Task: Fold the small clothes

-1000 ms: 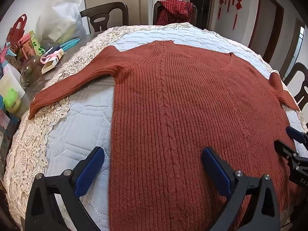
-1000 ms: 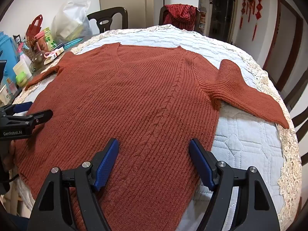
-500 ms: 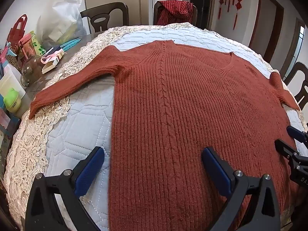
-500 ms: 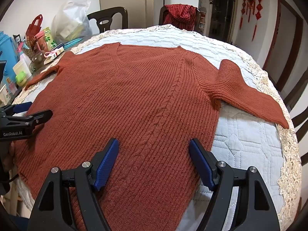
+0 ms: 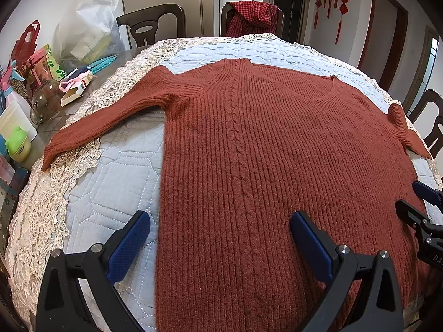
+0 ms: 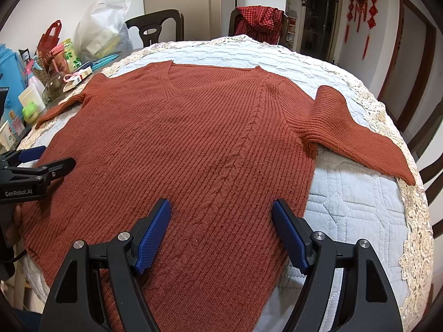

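A rust-red ribbed V-neck sweater (image 5: 263,152) lies flat, front up, on a quilted pale-blue cover, with both sleeves spread out; it also shows in the right wrist view (image 6: 193,144). Its left sleeve (image 5: 105,119) reaches toward the lace edge; its right sleeve (image 6: 357,135) lies bent on the quilt. My left gripper (image 5: 220,238) is open above the sweater's lower left side edge. My right gripper (image 6: 221,227) is open above the lower hem area. Each gripper shows in the other's view: the right one (image 5: 420,202) at the right edge, the left one (image 6: 38,160) at the left edge.
The round table has a lace-edged cloth (image 5: 41,215). Bottles, jars, bags and a white plastic bag (image 5: 88,30) crowd its far-left side. Dark wooden chairs (image 5: 149,25) stand behind, one with a red checked garment (image 5: 252,16).
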A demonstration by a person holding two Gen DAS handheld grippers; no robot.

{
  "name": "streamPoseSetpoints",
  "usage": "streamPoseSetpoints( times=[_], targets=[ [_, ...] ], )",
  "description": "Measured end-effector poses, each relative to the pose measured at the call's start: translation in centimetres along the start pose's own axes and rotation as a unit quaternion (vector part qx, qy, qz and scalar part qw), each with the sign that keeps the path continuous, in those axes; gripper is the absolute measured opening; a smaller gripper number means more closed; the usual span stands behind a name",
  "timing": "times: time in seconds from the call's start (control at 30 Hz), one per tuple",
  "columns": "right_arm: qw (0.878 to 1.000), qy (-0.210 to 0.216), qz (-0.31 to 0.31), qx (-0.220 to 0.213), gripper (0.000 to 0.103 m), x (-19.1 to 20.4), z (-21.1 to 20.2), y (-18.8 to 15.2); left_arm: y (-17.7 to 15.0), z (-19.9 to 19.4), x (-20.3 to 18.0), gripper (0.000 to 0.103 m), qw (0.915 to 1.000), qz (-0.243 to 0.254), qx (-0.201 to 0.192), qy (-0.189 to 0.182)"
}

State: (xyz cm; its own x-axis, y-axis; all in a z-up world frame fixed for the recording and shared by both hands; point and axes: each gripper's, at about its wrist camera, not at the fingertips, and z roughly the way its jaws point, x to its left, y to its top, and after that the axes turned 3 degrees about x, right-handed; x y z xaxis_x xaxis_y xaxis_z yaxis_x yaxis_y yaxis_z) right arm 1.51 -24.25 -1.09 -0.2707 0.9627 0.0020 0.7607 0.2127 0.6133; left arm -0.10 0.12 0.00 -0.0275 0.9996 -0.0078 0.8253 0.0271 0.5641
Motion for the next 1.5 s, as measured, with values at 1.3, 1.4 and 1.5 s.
streamPoseSetpoints(
  times=[1.3, 1.4, 1.5],
  targets=[
    [1.000, -0.001, 0.010, 0.007, 0.076, -0.09, 0.02, 0.31, -0.23, 0.20, 0.10, 0.103, 1.0000, -0.004, 0.002, 0.002],
    [1.000, -0.002, 0.007, 0.007, 0.076, -0.04, 0.03, 0.31, -0.25, 0.18, 0.05, 0.103, 1.0000, -0.003, 0.002, 0.002],
    [1.000, -0.003, 0.005, 0.006, 0.076, 0.07, 0.00, 0.26, -0.23, 0.15, -0.05, 0.103, 1.0000, -0.003, 0.003, 0.003]
  ],
)
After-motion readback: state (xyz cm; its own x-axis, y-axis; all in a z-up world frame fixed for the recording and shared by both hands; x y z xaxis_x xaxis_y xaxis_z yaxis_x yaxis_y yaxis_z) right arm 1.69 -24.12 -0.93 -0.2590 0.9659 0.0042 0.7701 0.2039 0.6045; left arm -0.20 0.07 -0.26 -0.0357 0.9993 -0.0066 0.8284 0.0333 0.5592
